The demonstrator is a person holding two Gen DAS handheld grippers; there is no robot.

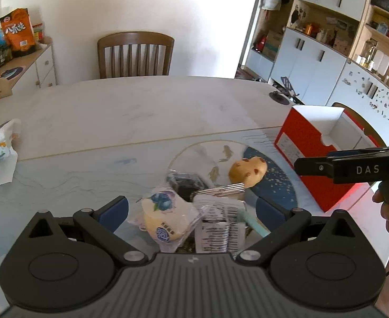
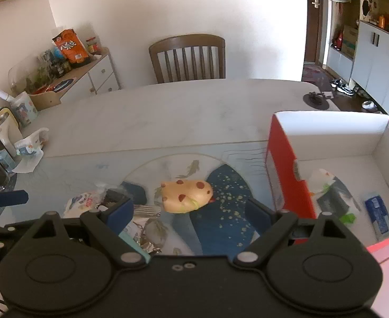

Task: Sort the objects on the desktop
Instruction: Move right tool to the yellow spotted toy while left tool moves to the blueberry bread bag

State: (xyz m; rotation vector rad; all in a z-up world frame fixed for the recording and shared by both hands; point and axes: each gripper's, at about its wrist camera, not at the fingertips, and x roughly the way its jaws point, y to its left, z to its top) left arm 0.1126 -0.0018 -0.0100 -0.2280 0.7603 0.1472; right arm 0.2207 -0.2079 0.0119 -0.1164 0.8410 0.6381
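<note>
On mat: snack packets (image 1: 168, 217) | left gripper (image 1: 191, 209) apart | right gripper (image 2: 189, 209) apart

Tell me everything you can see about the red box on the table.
The red box is open-topped cardboard, red outside and white inside, standing upright at the table's right side beside the blue patterned mat. A printed label sits on one outer wall. Inside lie a blue packet and a white-and-dark wrapped item. Neither gripper touches it.
</note>
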